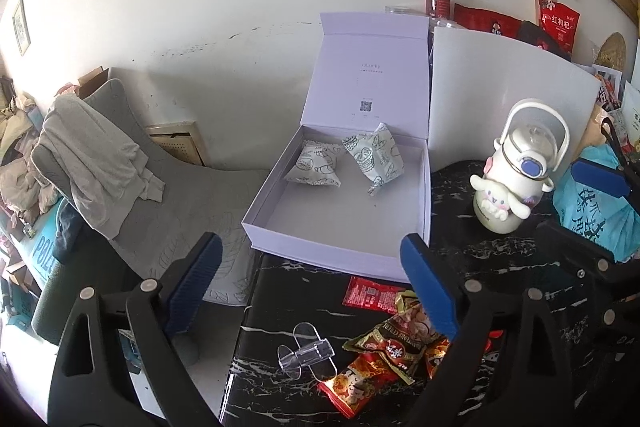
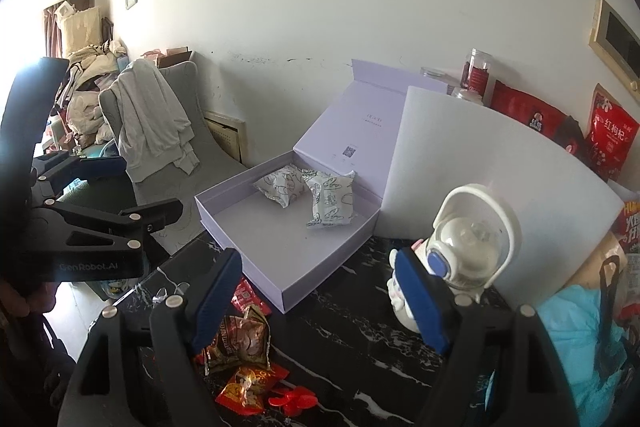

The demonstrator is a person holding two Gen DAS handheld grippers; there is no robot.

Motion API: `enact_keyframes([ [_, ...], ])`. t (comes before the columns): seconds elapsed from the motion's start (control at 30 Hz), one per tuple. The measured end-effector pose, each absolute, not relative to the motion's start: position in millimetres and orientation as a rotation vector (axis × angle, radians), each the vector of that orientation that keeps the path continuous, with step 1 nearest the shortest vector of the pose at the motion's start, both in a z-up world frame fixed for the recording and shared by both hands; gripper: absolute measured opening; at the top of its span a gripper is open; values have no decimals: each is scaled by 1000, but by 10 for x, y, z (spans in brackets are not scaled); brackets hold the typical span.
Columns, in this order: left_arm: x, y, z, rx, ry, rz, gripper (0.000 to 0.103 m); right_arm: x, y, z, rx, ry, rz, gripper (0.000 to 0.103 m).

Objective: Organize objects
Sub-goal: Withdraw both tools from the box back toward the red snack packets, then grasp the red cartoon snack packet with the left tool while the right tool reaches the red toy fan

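Two patterned packets [image 1: 316,169] lay in the open lavender box [image 1: 340,247] on the bench [image 1: 480,259]; both grippers, left gripper [image 1: 312,279] and right gripper [image 2: 320,291], held their fingers apart, empty.

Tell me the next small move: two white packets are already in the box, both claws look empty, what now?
Probably lower the right claw onto the brown snack packet on the black table and close on it. Both it and the left claw are open and empty, the lavender box has bare floor beside the two white packets, and red snack packets still lie outside.
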State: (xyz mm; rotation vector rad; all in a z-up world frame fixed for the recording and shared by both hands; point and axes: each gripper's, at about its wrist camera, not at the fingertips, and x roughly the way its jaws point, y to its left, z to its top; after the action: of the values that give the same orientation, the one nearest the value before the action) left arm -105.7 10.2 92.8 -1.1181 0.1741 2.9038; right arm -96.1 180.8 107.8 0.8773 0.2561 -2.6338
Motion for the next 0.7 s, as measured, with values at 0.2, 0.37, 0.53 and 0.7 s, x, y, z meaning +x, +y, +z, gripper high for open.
enact_keyframes([
  [0.2, -886, 96, 809, -1131, 166, 2895, 91, -841, 1799, 941, 899, 258, -2611, 80],
  [0.37, -776, 101, 689, -1151, 168, 2888, 91, -753, 1785, 807, 925, 258, -2586, 80],
  [0.53, -690, 130, 506, -1185, 181, 2864, 91, -648, 1794, 667, 956, 249, -2566, 80],
  [0.7, -601, 205, 349, -1210, 220, 2829, 91, -549, 1818, 567, 968, 248, -2561, 80],
])
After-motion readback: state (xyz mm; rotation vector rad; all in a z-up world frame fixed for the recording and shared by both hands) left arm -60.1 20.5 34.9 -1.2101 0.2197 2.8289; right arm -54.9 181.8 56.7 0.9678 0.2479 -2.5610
